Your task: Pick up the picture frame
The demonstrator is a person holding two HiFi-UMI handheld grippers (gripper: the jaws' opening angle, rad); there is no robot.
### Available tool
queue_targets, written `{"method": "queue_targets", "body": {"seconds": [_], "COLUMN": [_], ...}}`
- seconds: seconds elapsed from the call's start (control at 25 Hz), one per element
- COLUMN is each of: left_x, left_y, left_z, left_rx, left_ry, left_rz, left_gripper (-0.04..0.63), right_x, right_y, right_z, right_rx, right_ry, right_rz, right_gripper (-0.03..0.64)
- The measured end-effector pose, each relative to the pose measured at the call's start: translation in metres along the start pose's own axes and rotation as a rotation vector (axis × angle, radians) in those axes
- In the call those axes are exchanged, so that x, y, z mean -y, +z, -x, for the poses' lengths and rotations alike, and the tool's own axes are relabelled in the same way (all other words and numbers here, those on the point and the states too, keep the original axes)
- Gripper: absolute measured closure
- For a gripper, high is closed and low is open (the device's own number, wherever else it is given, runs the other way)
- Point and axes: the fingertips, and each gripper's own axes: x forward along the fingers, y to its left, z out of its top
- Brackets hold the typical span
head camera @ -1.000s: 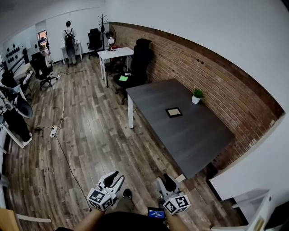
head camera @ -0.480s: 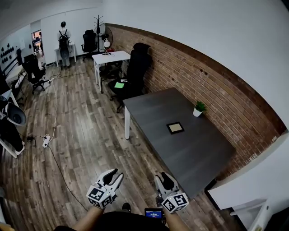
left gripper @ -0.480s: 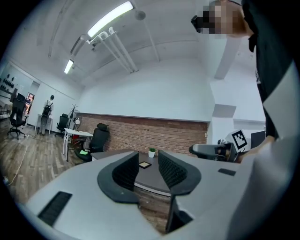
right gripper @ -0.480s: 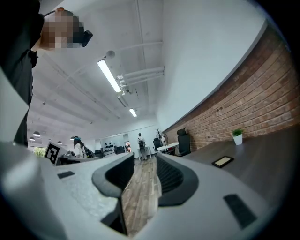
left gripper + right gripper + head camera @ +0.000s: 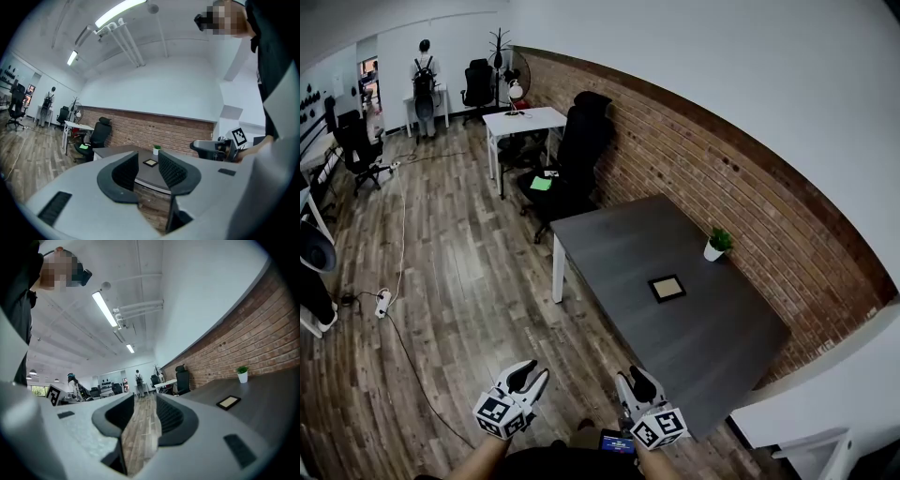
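Since both grippers sit low at the bottom edge of the head view, tucked close to the person's body, I'd call this the walk-up and not the grab. The left gripper has its jaws spread with nothing in them, and in its own view the gap lines up right on the picture frame across the room. The right gripper is spread and empty too, aimed more down the wooden floor, with the frame off to the right side of its view.

Further up the head view, the frame lies flat on the dark grey table, right of centre, well apart from both grippers. A small potted plant stands near it on the brick-wall side, not touching, so it probably won't get in the way. The near table corner is the thing to step around. Beyond that: a black office chair, a white desk, and a person with a backpack at the upper left.
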Motion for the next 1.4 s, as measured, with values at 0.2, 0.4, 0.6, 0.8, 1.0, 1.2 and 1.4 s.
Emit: {"method": "queue_targets", "body": {"seconds": [0.2, 0.4, 0.6, 0.8, 1.0, 1.2, 1.4], "left_x": [-0.023, -0.046, -0.073, -0.096, -0.101, -0.095, -0.083], "left_y": [-0.002, 0.01, 0.035, 0.057, 0.069, 0.083, 0.087], "left_z": [-0.042, -0.1, -0.178, -0.259, -0.346, -0.411, -0.471], "left_rx": [-0.018, -0.026, -0.034, -0.047, -0.082, -0.097, -0.134], "left_ry": [-0.02, -0.044, -0.072, -0.106, -0.183, -0.264, -0.385], "left_rz": [0.006, -0.019, -0.057, -0.089, -0.132, -0.151, -0.174], "left_gripper": [0.477, 0.477, 0.477, 0.477, 0.477, 0.477, 0.477], "right_x": [0.029, 0.073, 0.13, 0.196, 0.237, 0.276, 0.321], "right_y": [-0.001, 0.008, 0.029, 0.052, 0.068, 0.079, 0.084], "right_z": [-0.038, -0.085, -0.137, -0.182, -0.219, -0.227, -0.214], "right_rx": [0.01, 0.042, 0.076, 0.094, 0.097, 0.131, 0.157], "right_ry": [-0.002, -0.02, -0.04, -0.071, -0.081, -0.152, -0.275], "right_rz": [-0.005, -0.011, -0.018, -0.024, 0.07, 0.053, 0.04], "right_gripper": [0.465, 0.465, 0.465, 0.465, 0.465, 0.465, 0.465]}}
